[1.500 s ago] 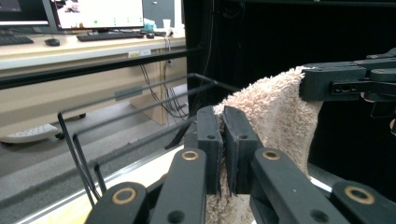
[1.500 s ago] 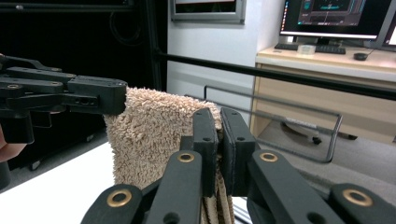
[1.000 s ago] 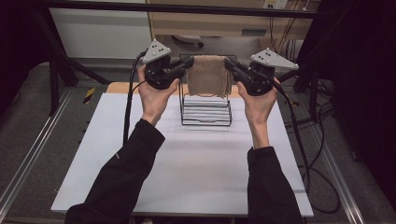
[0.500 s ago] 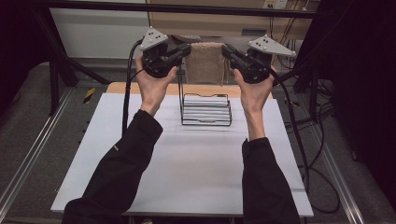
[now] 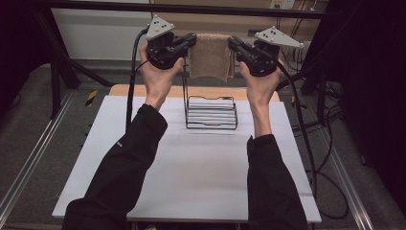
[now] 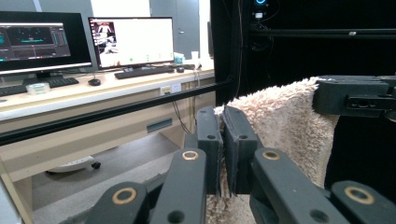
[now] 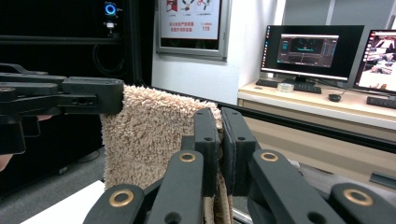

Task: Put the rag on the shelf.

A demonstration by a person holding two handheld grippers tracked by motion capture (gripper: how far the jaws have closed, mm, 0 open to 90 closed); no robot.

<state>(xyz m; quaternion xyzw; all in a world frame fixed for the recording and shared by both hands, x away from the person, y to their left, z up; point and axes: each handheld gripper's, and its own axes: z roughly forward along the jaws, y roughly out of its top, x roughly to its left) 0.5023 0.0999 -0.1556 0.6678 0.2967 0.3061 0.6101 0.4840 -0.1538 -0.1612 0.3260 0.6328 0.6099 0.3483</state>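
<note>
I hold both arms out in front of me, up high over the far end of the table [image 5: 143, 191]. My palms face up and my black sleeves [image 5: 119, 172] reach back toward me. My left gripper [image 5: 190, 42] points to the right and my right gripper [image 5: 234, 45] points to the left, so the two tips face each other. Between them hangs a small fluffy towel [image 5: 210, 56], light brown. Each gripper is pinched tight on one top corner of it, and the towel is stretched flat in the air and hangs down from there. In the left gripper view I see my jaws squeezed together with the towel's edge caught between them, and the other gripper biting the far corner. The right gripper view looks the same from the other side. Under the towel, on the white table, stands a black wire rack [image 5: 210, 112] with a tall wire loop at its back. The towel is well above the rack's base and does not touch it. Past the table there is a long desk [image 6: 93, 100] with computer screens [image 6: 130, 41], keyboards and a mouse. The floor around the table is grey, with black cables [image 5: 330, 143] lying on it at my right.
</note>
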